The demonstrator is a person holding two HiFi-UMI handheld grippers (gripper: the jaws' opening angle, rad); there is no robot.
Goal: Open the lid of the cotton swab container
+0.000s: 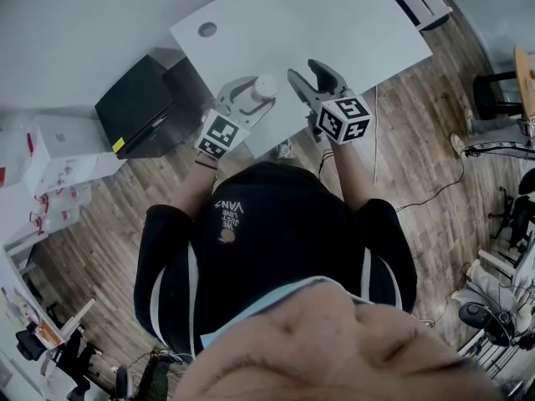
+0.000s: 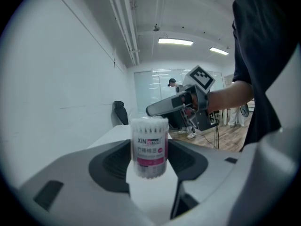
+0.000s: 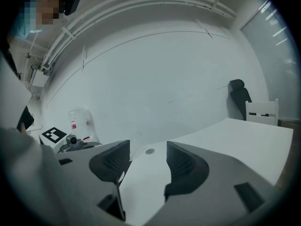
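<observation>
One cotton swab container [image 2: 149, 147] stands upright at the near edge of the white table [image 1: 351, 23], its lid [image 2: 149, 121] not yet off. My left fingers [image 2: 113, 161] clamp its two sides. My right fingers [image 3: 183, 166] are spread, nothing between them, near the container. I judge this is the reaching step: next they must close on the lid and lift it.
</observation>
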